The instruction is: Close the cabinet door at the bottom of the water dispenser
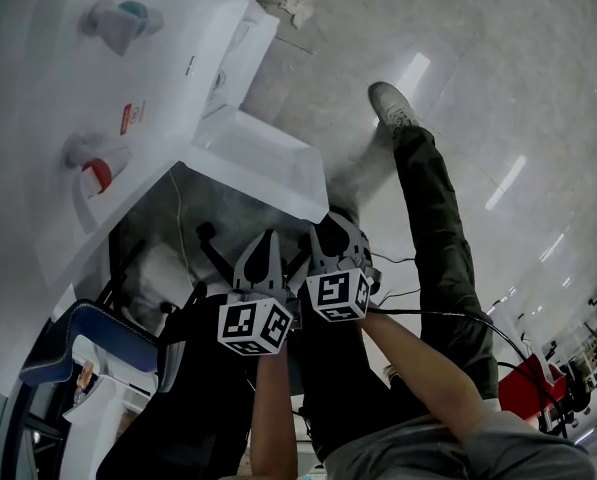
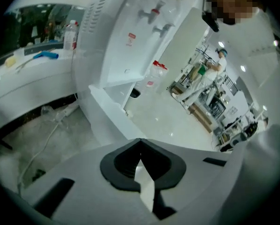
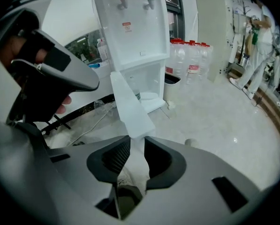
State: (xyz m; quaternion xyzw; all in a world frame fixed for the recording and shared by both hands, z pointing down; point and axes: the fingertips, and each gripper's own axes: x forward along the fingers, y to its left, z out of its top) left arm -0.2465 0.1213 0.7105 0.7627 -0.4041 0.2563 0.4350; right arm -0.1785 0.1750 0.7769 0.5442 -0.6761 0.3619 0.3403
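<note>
The white water dispenser (image 1: 118, 98) fills the upper left of the head view, with a teal and a red tap. Its bottom cabinet door (image 1: 263, 163) stands swung out, open. In the right gripper view the door (image 3: 130, 104) runs edge-on from the open cabinet (image 3: 149, 86) down between my jaws. My right gripper (image 3: 134, 142) is shut on the door's outer edge and shows in the head view (image 1: 333, 226) at the door's corner. Beside it, my left gripper (image 1: 270, 236) holds nothing. Its tips (image 2: 140, 142) meet, just short of the door (image 2: 107, 116).
The person's leg and shoe (image 1: 393, 103) stretch across the shiny floor right of the door. A blue chair (image 1: 78, 338) sits at lower left, and cables (image 1: 408, 288) trail from the grippers. Water bottles (image 3: 189, 55) stand right of the dispenser. Another person (image 3: 257, 32) stands far off.
</note>
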